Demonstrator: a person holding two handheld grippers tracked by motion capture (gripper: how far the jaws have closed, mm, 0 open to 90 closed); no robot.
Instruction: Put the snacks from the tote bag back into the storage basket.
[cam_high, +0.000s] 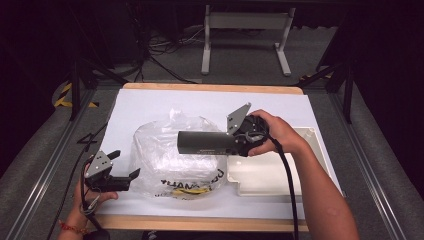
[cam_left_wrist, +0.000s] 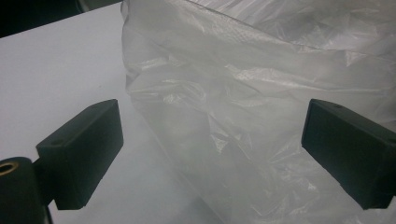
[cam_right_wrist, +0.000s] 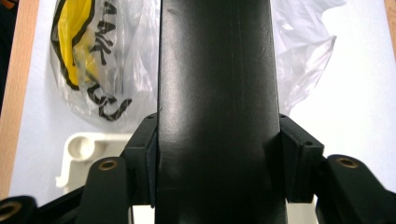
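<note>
1. White sheet over a wooden counter (cam_high: 210, 89), dark room behind with cables on the floor.
2. My right gripper (cam_high: 239, 136) has its jaws clamped on the end of a long dark box (cam_high: 205, 142), which I'm holding level above the clear plastic bag (cam_high: 170, 150), long axis running toward my left.
3. My left gripper (cam_high: 122, 175) sits just beside the bag's left edge, jaws spread with nothing in them, bag wall right in front.
4. I'm guessing the box goes into the bag, so the left one is nearer to pinch it open.
5. A cream tray (cam_high: 270, 175) lies to the right, out of the way.
</note>
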